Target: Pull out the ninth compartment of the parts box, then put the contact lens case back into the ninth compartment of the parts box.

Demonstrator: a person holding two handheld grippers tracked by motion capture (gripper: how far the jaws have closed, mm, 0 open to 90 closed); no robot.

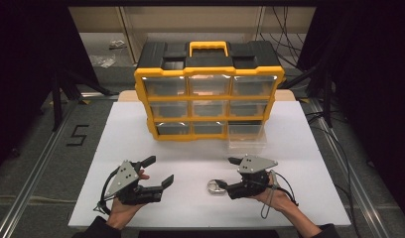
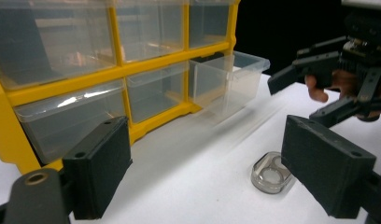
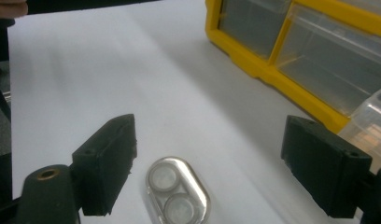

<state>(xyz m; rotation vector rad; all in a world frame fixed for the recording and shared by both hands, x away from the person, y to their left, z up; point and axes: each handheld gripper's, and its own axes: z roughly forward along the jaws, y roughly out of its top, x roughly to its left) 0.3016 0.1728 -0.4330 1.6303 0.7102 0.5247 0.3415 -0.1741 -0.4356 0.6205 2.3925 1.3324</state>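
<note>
Lower spread right hand-held gripper [image 3: 207, 175] over small clear case [image 3: 178, 190], near pulled-out drawer [image 1: 246, 136]; pinch its 2 long sides.

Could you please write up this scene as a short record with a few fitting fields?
surface: white table
organiser: yellow and black drawer cabinet with clear drawers, standing at the far side
pulled drawer: bottom-right drawer, drawn out and seemingly empty
small item: clear oval case with two round wells, lying flat on the table
right gripper: jaws open, one on either side of the case, not touching it
left gripper: jaws open, nothing between them
</note>
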